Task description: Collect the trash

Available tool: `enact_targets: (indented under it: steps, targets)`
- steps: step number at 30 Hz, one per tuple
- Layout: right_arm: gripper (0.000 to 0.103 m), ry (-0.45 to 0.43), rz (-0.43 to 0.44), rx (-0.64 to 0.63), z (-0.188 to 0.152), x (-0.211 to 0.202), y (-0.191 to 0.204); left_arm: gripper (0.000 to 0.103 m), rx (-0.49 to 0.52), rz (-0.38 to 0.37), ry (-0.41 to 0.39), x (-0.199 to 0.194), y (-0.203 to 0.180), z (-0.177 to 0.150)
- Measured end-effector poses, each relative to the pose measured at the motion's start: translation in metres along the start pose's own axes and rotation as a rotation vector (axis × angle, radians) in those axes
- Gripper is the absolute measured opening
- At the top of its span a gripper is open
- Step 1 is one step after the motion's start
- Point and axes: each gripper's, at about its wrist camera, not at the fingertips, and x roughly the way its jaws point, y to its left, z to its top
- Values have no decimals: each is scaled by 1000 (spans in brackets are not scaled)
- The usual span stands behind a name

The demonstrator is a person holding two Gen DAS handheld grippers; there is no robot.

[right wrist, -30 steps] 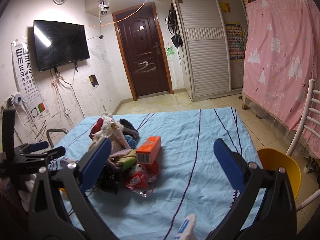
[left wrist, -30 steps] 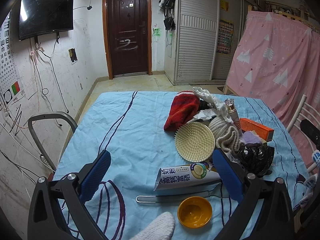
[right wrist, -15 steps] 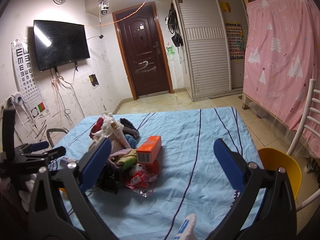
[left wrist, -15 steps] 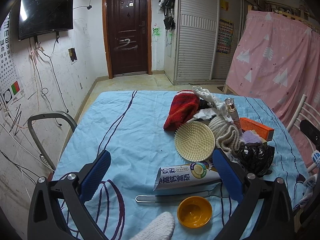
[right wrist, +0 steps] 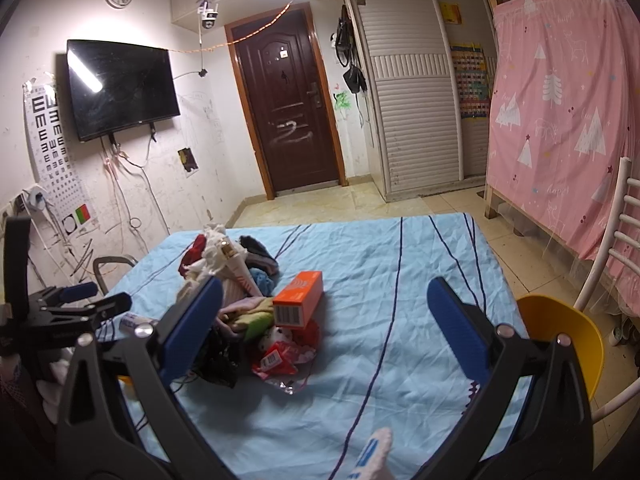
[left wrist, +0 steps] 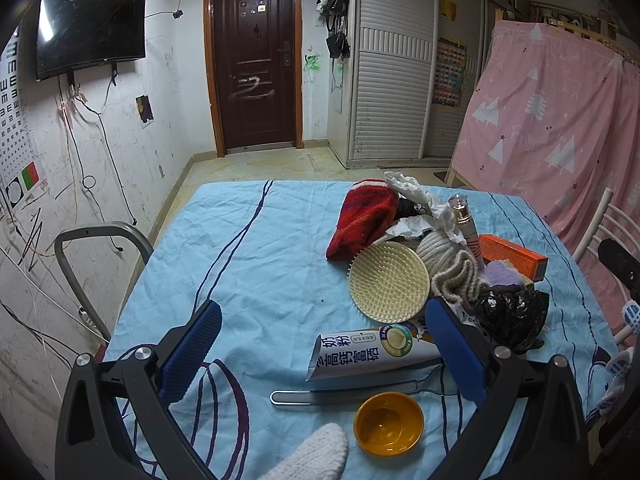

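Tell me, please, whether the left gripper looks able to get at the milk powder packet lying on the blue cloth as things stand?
Probably yes. The left gripper is open and empty, and the milk powder packet lies flat just ahead, near its right finger, with nothing on top; only the metal tongs lie close beside it.

Orange box [right wrist: 298, 298] atop clutter pile [right wrist: 240, 300]

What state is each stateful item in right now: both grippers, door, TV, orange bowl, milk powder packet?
Left gripper: open, empty.
Right gripper: open, empty.
Door: closed.
TV: off.
Orange bowl: upright, empty.
Milk powder packet: lying flat on the tablecloth.
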Motion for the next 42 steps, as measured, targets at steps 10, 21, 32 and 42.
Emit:
enact_targets:
  steps: [10, 21, 32, 42]
  targets:
    - [98, 52, -34, 17, 8, 21, -5, 93, -79, -85, 68, 16, 19, 13]
    - [98, 245, -5, 47, 7, 69, -11, 93, -138, -201, 203, 49, 31, 21]
    - [98, 353, 22, 29, 6, 107, -3, 93, -82, -230, 196, 54, 27, 45]
    - [73, 430, 6, 73, 1, 129, -18, 93, 4, -167, 212, 85, 4, 99]
